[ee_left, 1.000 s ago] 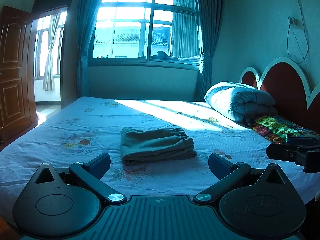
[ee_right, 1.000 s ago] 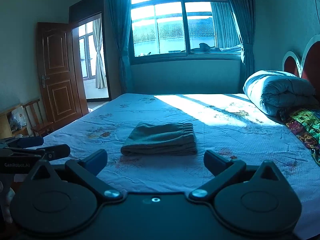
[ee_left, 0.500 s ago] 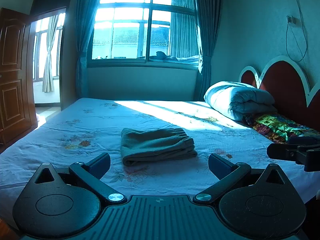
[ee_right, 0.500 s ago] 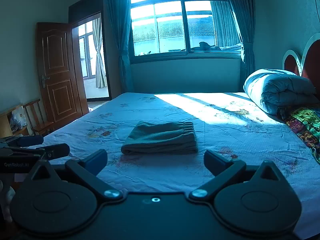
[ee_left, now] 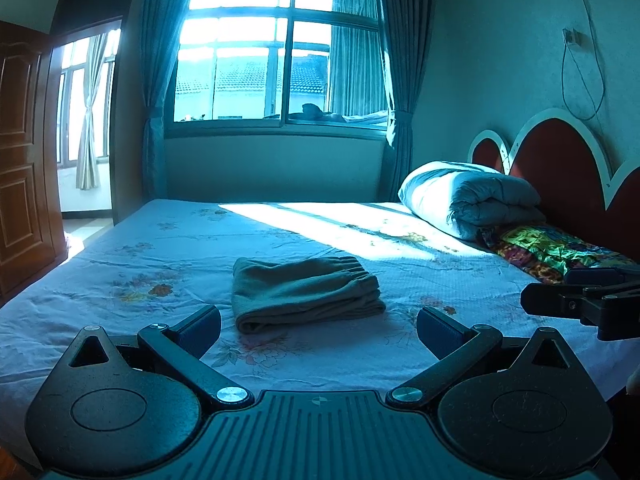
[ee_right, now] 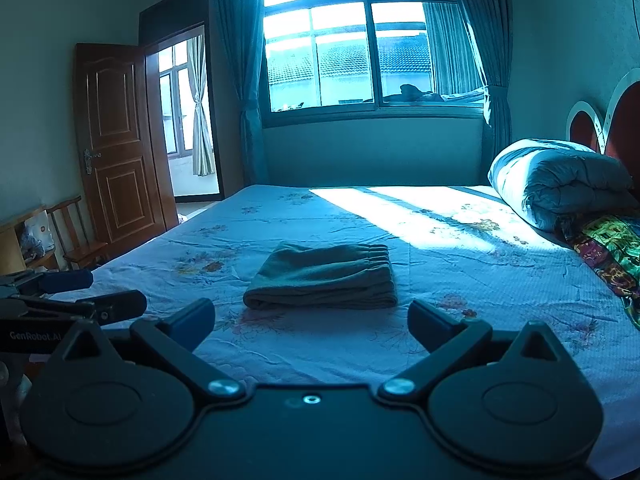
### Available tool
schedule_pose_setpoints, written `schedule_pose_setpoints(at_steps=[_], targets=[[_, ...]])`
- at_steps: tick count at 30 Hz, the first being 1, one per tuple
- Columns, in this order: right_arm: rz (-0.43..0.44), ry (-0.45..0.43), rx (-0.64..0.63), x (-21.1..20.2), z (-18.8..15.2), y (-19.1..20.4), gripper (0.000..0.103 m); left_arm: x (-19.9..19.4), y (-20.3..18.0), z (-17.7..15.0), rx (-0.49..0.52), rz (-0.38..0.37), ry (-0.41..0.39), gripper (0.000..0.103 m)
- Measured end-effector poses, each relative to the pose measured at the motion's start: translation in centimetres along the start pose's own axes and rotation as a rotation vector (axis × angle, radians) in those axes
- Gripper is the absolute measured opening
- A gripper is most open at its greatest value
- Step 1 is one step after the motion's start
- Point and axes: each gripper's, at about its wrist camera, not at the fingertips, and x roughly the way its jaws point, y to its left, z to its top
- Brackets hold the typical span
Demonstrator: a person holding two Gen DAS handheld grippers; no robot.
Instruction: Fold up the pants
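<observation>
The bed fills most of the room, its pale sheet printed with faded flowers and creased in fine wrinkles, a broad bar of sunlight lying across the far half. Behind it a wide window with dark frames looks out on tiled roofs, hung on both sides with long curtains tied back partway down. To the left a panelled wooden door stands open onto a bright side room, and a wooden chair sits against the wall near it. At the right the headboard rises in red scalloped arches edged in white, with a puffy rolled quilt lying against it and a bright patchwork cloth just beside the quilt. The pants, a soft grey-green knit, lie folded into a thick rectangle near the middle of the bed, the gathered elastic waistband along the far edge and the rounded fold toward the near side; nothing lies on them or between them and the tools. The left gripper hangs over the near edge of the mattress, its black fingers spread wide with nothing between them, short of the pants. The right gripper is alongside, fingers likewise splayed and bare, also apart from the cloth. White lettering on the left tool's side, seen in the right wrist view, reads "GenRobot.AI".
</observation>
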Motion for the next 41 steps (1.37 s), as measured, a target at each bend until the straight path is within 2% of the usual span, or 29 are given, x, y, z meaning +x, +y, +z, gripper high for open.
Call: schedule_pose_setpoints(at_steps=[32,36,41], targets=[[-0.009,0.001,-0.007,0.1,0.2,0.0,0.097,-0.8,-0.1,0.2,0.008,-0.03,-0.028,0.103],[-0.013,0.004,-0.012,0.3,0.3,-0.1,0.097,-1.3,0.5,0.5,-0.035,-0.046,-0.06,0.103],[-0.015,0.005,-0.02,0.3,0.2,0.1,0.097,-1.0,1.3,0.4,-0.078,-0.088,-0.055,0.103]])
